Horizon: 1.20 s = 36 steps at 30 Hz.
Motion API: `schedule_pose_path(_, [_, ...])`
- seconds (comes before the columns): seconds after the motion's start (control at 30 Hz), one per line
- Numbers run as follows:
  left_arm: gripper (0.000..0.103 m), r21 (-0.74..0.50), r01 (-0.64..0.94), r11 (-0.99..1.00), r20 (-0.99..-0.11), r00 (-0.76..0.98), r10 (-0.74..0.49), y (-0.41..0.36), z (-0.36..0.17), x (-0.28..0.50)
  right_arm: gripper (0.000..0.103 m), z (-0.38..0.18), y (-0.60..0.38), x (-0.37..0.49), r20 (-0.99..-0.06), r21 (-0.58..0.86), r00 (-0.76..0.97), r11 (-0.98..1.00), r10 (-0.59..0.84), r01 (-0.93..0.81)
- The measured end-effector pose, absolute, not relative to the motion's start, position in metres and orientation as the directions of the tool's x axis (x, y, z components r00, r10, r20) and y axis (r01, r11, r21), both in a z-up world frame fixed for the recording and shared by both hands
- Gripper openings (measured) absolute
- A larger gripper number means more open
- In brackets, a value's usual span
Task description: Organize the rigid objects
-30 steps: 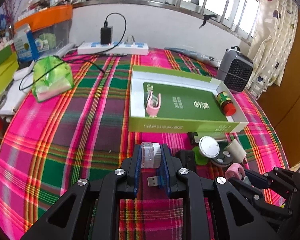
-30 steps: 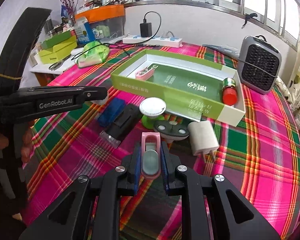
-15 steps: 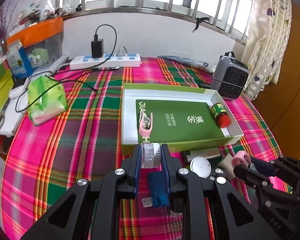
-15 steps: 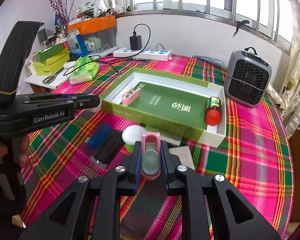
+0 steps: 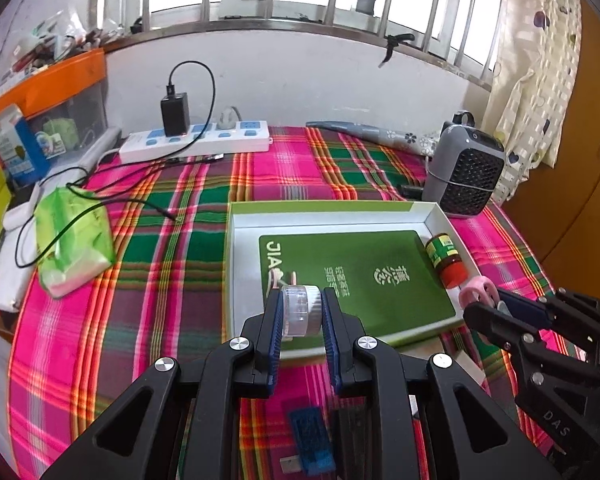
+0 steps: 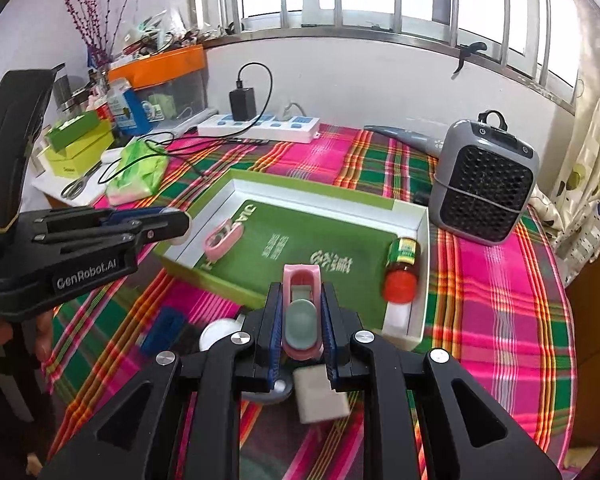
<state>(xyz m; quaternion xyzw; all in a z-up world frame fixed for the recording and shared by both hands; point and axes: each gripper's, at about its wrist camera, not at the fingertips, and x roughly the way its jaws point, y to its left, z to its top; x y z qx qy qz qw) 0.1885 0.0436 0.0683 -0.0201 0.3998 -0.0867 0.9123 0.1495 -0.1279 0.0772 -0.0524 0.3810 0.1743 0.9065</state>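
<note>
My left gripper [image 5: 300, 309] is shut on a small clear round jar [image 5: 300, 314], held above the near edge of the green box [image 5: 324, 206]. My right gripper [image 6: 302, 314] is shut on a pink clip with a grey-green oval pad [image 6: 301, 312], over the box's near wall [image 6: 220, 284]. Inside the box lie a green card [image 6: 300, 248], another pink clip [image 6: 222, 240] and a red-capped bottle [image 6: 400, 274]. A blue USB stick [image 5: 310, 440], a white round lid [image 6: 216, 334] and a white plug [image 6: 320, 398] lie on the plaid cloth in front of the box.
A grey heater [image 6: 484, 192] stands right of the box. At the back are a white power strip [image 5: 196, 142] with a black charger, a green tissue pack [image 5: 74, 240] with a cable over it, and scissors [image 6: 76, 186] on the left shelf. A hand holds the left gripper's handle.
Both grippers have risen and moved forward from above the loose items to the box's near edge, each keeping its object. The loose items now lie under and behind the fingers.
</note>
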Motion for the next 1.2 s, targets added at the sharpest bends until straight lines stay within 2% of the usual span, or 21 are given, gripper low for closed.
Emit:
schedule_pose_path(0.6, [0.018, -0.120, 0.160, 0.980, -0.750, 0.632, -0.195, 0.027, 0.046, 0.239, 0.019, 0.058, -0.130, 0.215, -0.749, 0.058, 0.613, 0.947, 0.251, -0.316])
schedule_pose_path(1.2, [0.018, -0.075, 0.177, 0.981, -0.780, 0.603, -0.169, 0.009, 0.022, 0.268, 0.019, 0.029, -0.131, 0.255, -0.789, 0.081, 0.563, 0.950, 0.245, -0.300])
